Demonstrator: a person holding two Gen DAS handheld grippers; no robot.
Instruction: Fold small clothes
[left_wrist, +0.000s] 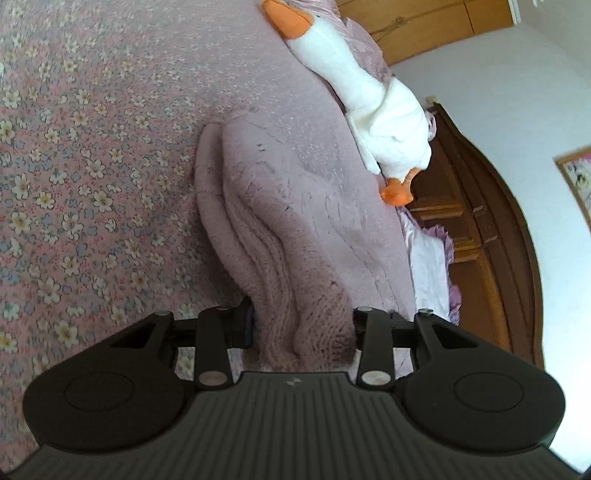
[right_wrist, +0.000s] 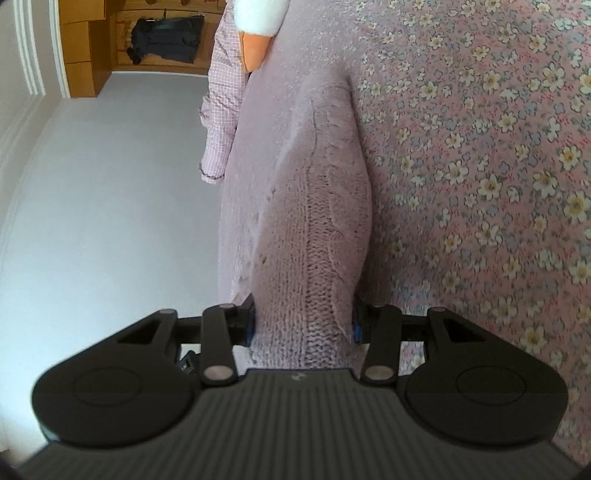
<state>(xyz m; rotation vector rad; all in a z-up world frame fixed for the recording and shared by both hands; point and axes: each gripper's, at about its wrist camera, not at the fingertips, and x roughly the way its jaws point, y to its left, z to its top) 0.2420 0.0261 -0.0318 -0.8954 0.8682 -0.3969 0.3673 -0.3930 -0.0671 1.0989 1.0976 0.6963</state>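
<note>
Knit (left_wrist: 280, 229): left tongs (left_wrist: 301, 325) and right tongs (right_wrist: 303, 321) each clamp bunched edge between jaws. Fold underway, unfinished; laying flat on bedspread (left_wrist: 92, 147) remains.

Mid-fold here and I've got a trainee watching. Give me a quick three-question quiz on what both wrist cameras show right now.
1. True or false: the left tool is open and holds nothing.
2. What does the right tool grip? A) pink knitted sweater B) checked shirt C) toy goose
3. What print covers the bedsheet under the sweater?

Key:
1. False. Its fingers are shut on a bunched fold of the sweater.
2. A. The knit sits between its fingers.
3. Small flowers. The toy goose lies further off.
</note>
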